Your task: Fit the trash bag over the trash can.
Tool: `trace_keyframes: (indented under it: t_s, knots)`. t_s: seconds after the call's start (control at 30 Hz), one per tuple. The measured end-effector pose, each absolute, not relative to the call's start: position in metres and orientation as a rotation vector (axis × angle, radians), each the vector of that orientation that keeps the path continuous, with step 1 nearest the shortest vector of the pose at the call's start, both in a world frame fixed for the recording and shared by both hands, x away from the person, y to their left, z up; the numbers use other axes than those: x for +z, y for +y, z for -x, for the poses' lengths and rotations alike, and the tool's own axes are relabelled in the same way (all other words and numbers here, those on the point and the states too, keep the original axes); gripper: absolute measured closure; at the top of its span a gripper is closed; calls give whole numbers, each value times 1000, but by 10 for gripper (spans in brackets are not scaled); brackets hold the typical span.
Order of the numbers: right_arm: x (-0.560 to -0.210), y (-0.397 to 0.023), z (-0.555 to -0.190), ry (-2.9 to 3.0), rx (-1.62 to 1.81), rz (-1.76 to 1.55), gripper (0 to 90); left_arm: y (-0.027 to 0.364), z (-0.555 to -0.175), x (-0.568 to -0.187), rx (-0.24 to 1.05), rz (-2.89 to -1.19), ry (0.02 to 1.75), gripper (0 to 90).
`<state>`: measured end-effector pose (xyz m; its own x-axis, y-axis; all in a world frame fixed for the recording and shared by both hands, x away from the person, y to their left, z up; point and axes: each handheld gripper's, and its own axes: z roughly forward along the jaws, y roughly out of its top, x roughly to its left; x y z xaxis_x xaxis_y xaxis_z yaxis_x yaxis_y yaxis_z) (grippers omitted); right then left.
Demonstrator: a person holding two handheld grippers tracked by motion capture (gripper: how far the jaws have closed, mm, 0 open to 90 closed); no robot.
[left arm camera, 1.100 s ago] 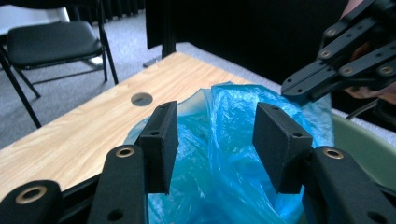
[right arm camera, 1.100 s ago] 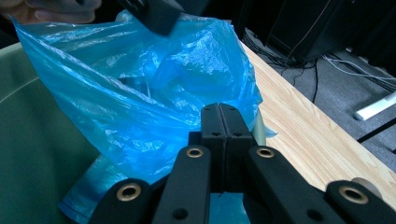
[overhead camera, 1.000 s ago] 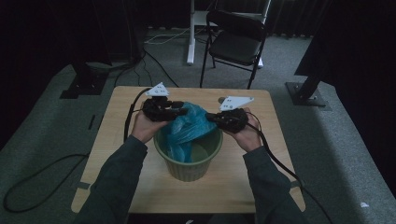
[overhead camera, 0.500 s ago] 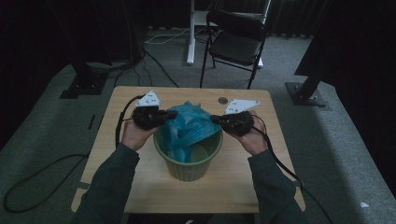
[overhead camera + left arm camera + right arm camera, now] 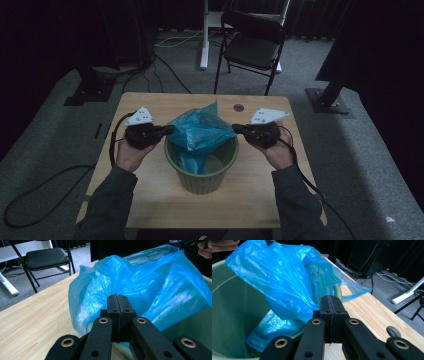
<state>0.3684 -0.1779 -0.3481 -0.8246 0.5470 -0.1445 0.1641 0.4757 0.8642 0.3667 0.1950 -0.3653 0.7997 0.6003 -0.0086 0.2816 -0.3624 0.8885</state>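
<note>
Dim, murky overhead view; brighter close-ups.

A pale wooden counter (image 5: 150, 102) carries a green bin (image 5: 202, 177) near its middle, slightly toward the near edge. A round grommet (image 5: 239, 107) sits by the far edge.

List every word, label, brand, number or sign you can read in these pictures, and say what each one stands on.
None: no readable text on the blue bag, the green bin, the wooden table, the folding chair, the left gripper or the right gripper.
</note>
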Motion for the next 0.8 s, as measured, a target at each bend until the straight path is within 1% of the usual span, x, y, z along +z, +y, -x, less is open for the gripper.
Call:
trace_keyframes:
  t_s: [0.1,0.13,0.17,0.2,0.23,0.33,0.37,0.53,0.8]
  knots:
    - [-349,-178,-367,2328,1300,-594,898,194,-365,-365,390,-1962,651,890]
    - [-349,-178,-366,2328,1300,-590,898,193,-363,-364,384,-1956,617,890]
    - [-350,-177,-362,2331,1306,-566,897,193,-361,-363,376,-1951,604,815]
    - [-350,-177,-362,2331,1306,-566,897,192,-360,-362,375,-1950,601,815]
    - [-350,-177,-361,2332,1307,-555,898,192,-360,-360,376,-1949,594,764]
    - [-350,-175,-358,2335,1303,-537,897,194,-359,-356,381,-1943,585,752]
    - [-350,-174,-356,2337,1290,-529,898,195,-359,-355,384,-1941,588,728]
    - [-350,-174,-357,2331,1290,-528,898,194,-363,-349,404,-1932,610,707]
    - [-349,-171,-357,2331,1291,-516,898,182,-378,-344,414,-1935,636,694]
